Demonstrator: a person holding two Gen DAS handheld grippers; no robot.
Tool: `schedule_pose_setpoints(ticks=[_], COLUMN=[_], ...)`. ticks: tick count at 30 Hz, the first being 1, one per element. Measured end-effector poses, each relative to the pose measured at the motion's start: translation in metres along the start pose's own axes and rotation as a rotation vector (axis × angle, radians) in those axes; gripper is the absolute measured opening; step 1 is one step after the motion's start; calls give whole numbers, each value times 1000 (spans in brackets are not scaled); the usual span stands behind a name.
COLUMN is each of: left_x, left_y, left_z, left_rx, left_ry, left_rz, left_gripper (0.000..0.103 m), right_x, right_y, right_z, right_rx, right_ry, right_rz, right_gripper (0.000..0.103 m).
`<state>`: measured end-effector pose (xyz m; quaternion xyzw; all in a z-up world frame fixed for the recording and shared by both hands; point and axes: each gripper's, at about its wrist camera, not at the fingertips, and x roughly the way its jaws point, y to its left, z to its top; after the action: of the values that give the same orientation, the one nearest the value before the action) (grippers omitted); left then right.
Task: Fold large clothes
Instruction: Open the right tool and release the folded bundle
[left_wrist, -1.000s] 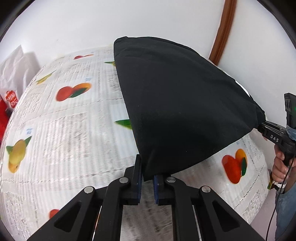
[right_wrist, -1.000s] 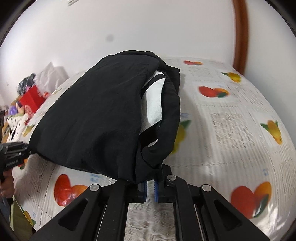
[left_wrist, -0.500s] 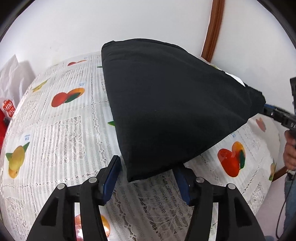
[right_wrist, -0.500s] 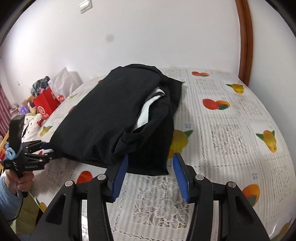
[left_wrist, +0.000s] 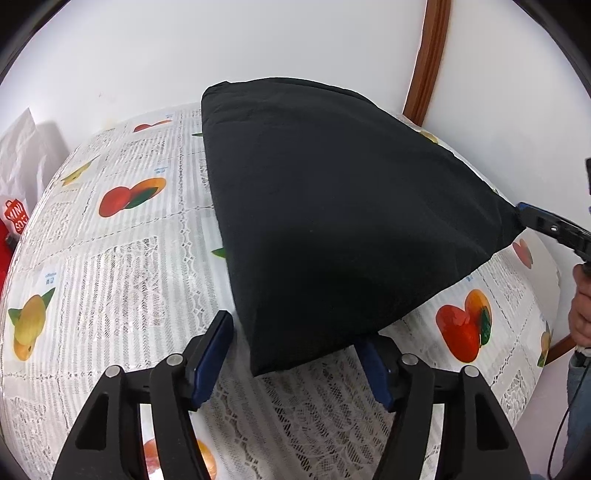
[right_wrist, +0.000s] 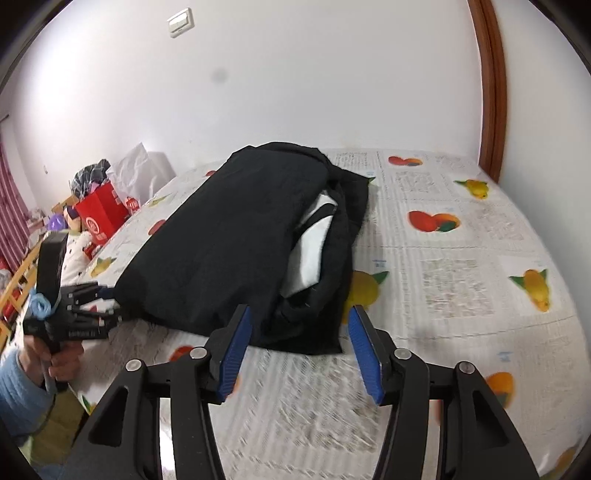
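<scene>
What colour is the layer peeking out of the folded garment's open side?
White, between black layers of the folded garment; the right wrist view shows it best.

Matt black cloth garment (left_wrist: 332, 221) on a glossy lace-patterned plastic tablecloth (left_wrist: 122, 266) — varnished wooden door frame (left_wrist: 430, 55).

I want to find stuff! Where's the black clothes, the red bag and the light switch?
Black clothes (right_wrist: 221, 236), right wrist view, middle of the folded top.
Red bag (right_wrist: 101, 216), right wrist view, its front face.
Light switch (right_wrist: 181, 22), right wrist view, centre of the plate.
</scene>
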<state>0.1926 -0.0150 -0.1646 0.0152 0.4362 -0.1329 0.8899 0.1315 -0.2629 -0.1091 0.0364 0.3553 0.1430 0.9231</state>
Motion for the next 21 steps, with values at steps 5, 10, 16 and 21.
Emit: schedule_pose_setpoints(ticks=[5,10,16,21], left_x=[8,14,15,15], left_y=[-7,-18,-18,-17], left_z=[6,7,8,8], left_rx=[-4,23,3,1], left_ry=[8,10,5,5], left_rz=[20,98,115,114], left_gripper=[68,72,72,72], right_x=[41,56,30,10], right_y=[11,16,11,-12], right_z=[13,27,35,28], right_rx=[63,88,50,151], right_ry=[40,16,-104,-213], right_rz=[-45,-75,-35,21], right_gripper=[55,23,7,7])
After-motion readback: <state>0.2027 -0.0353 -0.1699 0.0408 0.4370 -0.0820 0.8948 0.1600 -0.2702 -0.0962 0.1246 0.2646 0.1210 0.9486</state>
